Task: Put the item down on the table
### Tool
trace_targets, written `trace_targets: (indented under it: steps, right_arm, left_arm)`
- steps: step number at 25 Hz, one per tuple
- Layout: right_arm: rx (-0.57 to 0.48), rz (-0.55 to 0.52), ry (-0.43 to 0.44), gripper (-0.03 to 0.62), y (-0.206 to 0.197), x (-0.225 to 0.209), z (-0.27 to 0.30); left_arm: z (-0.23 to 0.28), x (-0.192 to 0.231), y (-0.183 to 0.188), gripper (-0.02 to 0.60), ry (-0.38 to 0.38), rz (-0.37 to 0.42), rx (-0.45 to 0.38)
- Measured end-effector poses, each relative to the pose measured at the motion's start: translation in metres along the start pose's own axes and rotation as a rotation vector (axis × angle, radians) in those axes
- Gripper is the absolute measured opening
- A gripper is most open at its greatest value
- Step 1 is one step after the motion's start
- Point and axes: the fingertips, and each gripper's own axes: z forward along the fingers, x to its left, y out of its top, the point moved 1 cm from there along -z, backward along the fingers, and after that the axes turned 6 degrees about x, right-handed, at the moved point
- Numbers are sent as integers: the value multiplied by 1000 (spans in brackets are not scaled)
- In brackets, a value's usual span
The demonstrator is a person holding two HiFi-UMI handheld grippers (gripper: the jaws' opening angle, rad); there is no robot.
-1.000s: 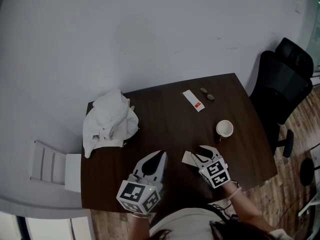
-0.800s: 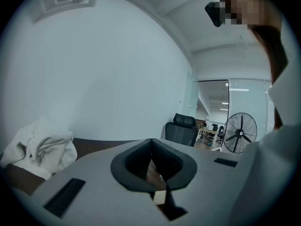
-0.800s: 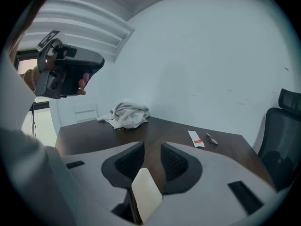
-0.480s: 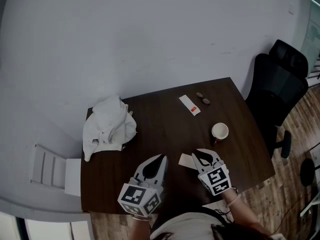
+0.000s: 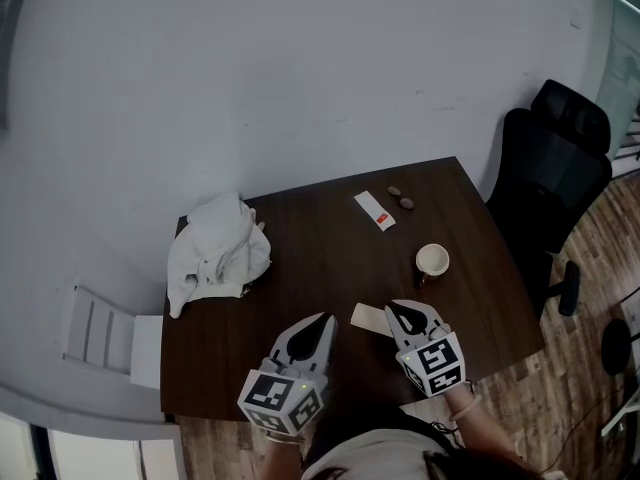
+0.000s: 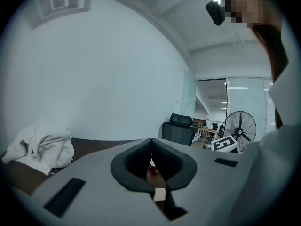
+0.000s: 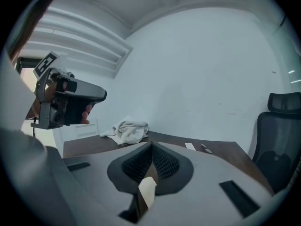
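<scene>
A small beige card (image 5: pixel 366 316) lies low over the dark table (image 5: pixel 320 238), at the tip of my right gripper (image 5: pixel 392 312). In the right gripper view the card (image 7: pixel 147 190) stands edge-on between the two black pads, whose tips meet at my right gripper (image 7: pixel 151 145), shut on it. My left gripper (image 5: pixel 324 321) hovers over the table's near edge, left of the card. It is shut (image 6: pixel 151 140) with nothing held. A bit of the card (image 6: pixel 159 194) shows through the gap below its pads.
A crumpled white cloth (image 5: pixel 218 251) lies at the table's far left. A white mug (image 5: pixel 432 260) stands right of centre. A white slip with a red mark (image 5: pixel 374 211) and two small dark objects (image 5: pixel 400 198) lie near the far edge. A black office chair (image 5: pixel 555 158) stands at the right.
The right gripper's jaws have closed from open onto the beige card. Both grippers have stayed near the table's front edge, the left one still shut.
</scene>
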Motion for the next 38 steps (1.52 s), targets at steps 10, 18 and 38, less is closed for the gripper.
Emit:
trace_targets:
  steps: [10, 18, 38]
  right_arm:
    - [-103, 104, 11, 6, 12, -10, -45]
    - [-177, 137, 14, 6, 32, -11, -83]
    - [-238, 72, -104, 6, 84, 8, -111]
  left_arm:
    - [-12, -36, -11, 18, 38, 12, -7]
    - [-24, -59, -15, 18, 64, 25, -14]
    - [-31, -49, 9, 18, -48, 101, -14]
